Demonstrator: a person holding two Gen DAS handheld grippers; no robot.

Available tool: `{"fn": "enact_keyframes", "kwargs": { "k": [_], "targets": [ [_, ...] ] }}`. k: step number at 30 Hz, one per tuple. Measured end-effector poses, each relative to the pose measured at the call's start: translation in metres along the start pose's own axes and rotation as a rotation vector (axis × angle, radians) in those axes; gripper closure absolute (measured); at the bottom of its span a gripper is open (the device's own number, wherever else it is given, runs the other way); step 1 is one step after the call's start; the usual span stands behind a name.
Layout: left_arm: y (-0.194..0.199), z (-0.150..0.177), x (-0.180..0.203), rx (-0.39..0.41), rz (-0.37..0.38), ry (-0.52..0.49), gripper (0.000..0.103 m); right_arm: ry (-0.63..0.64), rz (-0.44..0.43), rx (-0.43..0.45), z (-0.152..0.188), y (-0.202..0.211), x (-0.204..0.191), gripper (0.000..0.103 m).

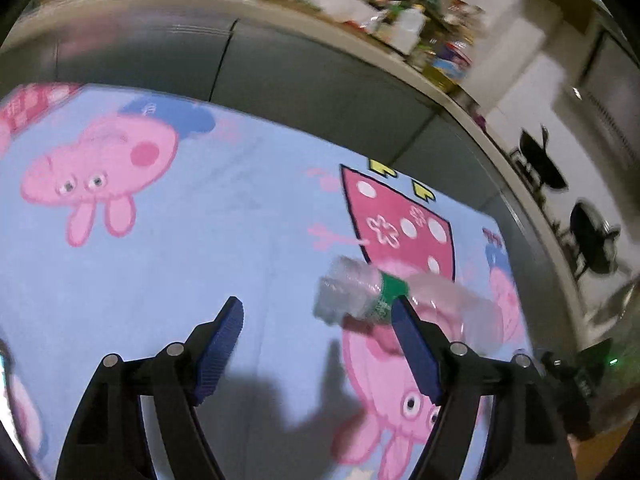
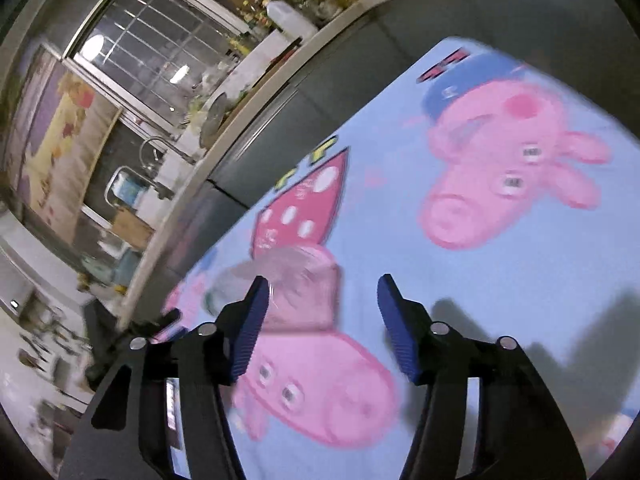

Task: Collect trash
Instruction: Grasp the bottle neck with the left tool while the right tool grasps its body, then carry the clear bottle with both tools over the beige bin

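A clear crushed plastic bottle [image 1: 360,296] with a green label lies on its side on a light blue cartoon-pig cloth [image 1: 180,260]. In the left wrist view it sits just beyond my right fingertip. My left gripper [image 1: 320,308] is open and empty, the bottle at its right side. In the right wrist view the bottle [image 2: 296,276] shows blurred, just beyond my left fingertip. My right gripper [image 2: 322,284] is open and empty above the cloth [image 2: 460,280].
Dark grey cabinet fronts [image 1: 280,80] stand beyond the cloth's far edge. A cluttered counter [image 1: 420,28] with bottles and packets runs above them. A sink with a tap [image 2: 152,152] and a window show at the left of the right wrist view.
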State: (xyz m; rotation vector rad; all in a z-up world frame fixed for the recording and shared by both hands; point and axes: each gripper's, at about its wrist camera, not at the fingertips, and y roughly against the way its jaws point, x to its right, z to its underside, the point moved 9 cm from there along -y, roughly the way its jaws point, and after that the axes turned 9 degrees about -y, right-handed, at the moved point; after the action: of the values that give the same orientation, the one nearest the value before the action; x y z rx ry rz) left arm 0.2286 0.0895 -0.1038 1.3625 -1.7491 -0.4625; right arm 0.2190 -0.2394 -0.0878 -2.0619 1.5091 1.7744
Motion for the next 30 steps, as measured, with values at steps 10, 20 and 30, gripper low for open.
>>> {"fn": "enact_keyframes", "kwargs": {
  "k": [10,20,30],
  "targets": [
    [-0.05,-0.005,0.0,-0.075,0.179,0.132,0.037,-0.048,-0.055,-0.119,-0.004,-0.076,-0.029,0.054],
    [-0.036,0.009,0.004,-0.073,0.222,0.123,0.068,0.135,-0.097,-0.16,0.067,-0.038,-0.049,0.053],
    [-0.022,0.076,0.087,-0.152,0.303,0.007,0.069,0.115,0.018,-0.031,0.09,0.046,0.01,0.05]
  ]
}}
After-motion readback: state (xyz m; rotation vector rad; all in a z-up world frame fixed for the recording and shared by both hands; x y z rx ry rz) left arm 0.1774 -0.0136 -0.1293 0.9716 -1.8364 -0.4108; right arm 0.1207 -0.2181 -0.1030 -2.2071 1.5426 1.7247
